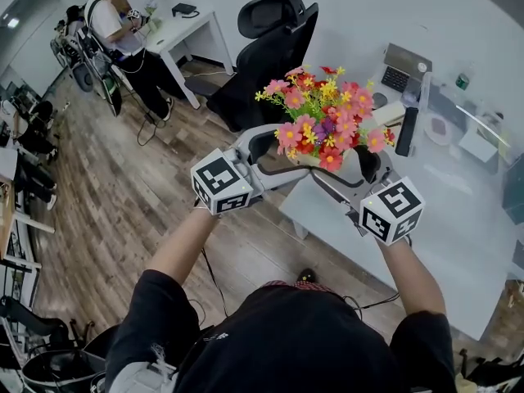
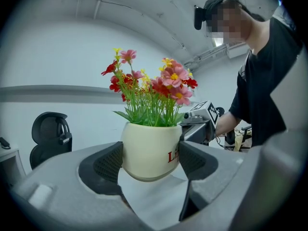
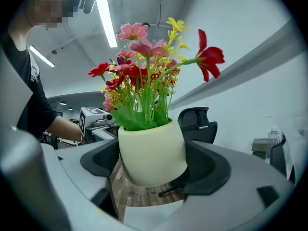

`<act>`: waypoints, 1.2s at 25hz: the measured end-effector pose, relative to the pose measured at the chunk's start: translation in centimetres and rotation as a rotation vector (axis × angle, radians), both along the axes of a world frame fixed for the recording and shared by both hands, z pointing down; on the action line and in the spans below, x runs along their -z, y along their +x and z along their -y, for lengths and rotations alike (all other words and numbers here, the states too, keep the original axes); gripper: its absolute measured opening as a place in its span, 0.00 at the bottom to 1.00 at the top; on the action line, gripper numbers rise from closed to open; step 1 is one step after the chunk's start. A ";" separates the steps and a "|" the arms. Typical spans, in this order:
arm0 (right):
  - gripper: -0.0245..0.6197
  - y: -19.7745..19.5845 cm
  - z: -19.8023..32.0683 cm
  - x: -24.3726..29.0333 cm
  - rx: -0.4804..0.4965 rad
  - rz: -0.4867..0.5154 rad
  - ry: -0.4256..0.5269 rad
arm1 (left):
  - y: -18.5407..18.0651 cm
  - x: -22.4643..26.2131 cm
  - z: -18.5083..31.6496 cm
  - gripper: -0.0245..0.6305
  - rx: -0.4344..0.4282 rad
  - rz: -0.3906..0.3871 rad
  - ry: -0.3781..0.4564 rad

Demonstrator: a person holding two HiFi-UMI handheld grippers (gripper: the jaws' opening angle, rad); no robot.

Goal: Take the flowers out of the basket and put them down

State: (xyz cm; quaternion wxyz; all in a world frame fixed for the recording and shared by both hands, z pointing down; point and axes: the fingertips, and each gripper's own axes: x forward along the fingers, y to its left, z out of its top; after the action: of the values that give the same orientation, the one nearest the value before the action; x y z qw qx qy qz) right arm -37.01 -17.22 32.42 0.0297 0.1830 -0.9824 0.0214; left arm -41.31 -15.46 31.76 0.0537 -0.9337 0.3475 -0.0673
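Note:
A bunch of pink, red and yellow flowers [image 1: 323, 117] stands upright in a round cream pot [image 2: 149, 150] with red lettering. The pot hangs in the air above the near edge of the white table [image 1: 458, 244]. My left gripper [image 2: 150, 154] is shut on the pot's sides, and my right gripper [image 3: 153, 160] is shut on it from the opposite side. In the head view the left gripper [image 1: 286, 158] and right gripper [image 1: 370, 166] meet under the blooms, which hide most of the pot. No basket shows in any view.
A black office chair [image 1: 270, 47] stands behind the flowers on the wood floor. A laptop [image 1: 405, 68] and a black keyboard [image 1: 407, 131] lie on the table's far part. A seated person [image 1: 123, 31] works at another desk at the back left.

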 end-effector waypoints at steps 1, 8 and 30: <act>0.73 0.0 0.0 0.0 -0.005 0.000 0.003 | 0.0 0.0 0.0 0.60 -0.004 0.000 -0.002; 0.73 0.8 -0.5 -0.2 -0.035 0.020 -0.017 | 0.7 -0.1 -0.3 0.60 -0.036 -0.002 -0.014; 0.73 2.5 0.3 0.3 -0.242 -0.003 0.004 | 2.1 0.2 1.4 0.60 -0.239 -0.006 -0.002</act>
State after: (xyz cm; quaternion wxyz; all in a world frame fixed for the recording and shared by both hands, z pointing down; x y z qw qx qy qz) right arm -34.56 -17.57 32.11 0.0282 0.3002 -0.9532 0.0224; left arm -39.18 -16.91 31.55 0.0592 -0.9688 0.2336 -0.0580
